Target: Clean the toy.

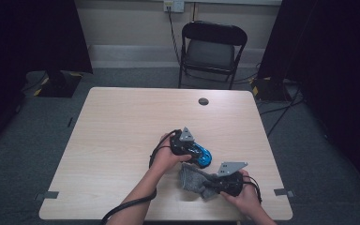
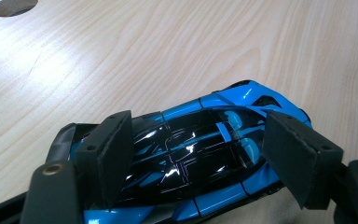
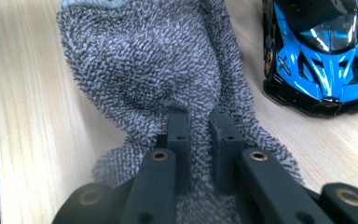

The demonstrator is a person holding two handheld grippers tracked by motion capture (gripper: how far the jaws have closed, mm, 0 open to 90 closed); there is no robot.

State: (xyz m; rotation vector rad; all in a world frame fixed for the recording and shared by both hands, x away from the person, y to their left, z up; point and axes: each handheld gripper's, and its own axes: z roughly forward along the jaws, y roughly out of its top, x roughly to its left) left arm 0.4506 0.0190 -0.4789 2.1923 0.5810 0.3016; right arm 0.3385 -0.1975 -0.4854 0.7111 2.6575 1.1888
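The blue toy car [image 1: 201, 155] is being kept on the table [image 1: 122, 140], at about 5 o'clock from the table's centre, near the front edge. It is being straddled by the left gripper [image 2: 205, 156]: in the left gripper view the pads [image 2: 116, 154] are standing on either side of the cabin roof, and whether they are pressing on the bodywork cannot be told. The grey terry cloth [image 3: 158, 70] is lying just beside the car, at its 5 o'clock in the high view, bunched up and apparently not yet touching the paint. A fold of that cloth is being pinched by the right gripper [image 3: 199, 140], jaws nearly together with pile squeezed between them. In the right gripper view the car's nose [image 3: 321, 79] is sitting at 1 o'clock from the cloth, with a strip of bare wood between. Judged from this, a wipe-down of the car is being set up: car steadied, cloth picked up, both done. Left to do: cloth is to be brought over onto the body and rubbed across it. Farther out, a cable grommet [image 1: 203, 101] is sitting at 12 o'clock on the table, and a folding chair [image 1: 212, 51] beyond the far edge.
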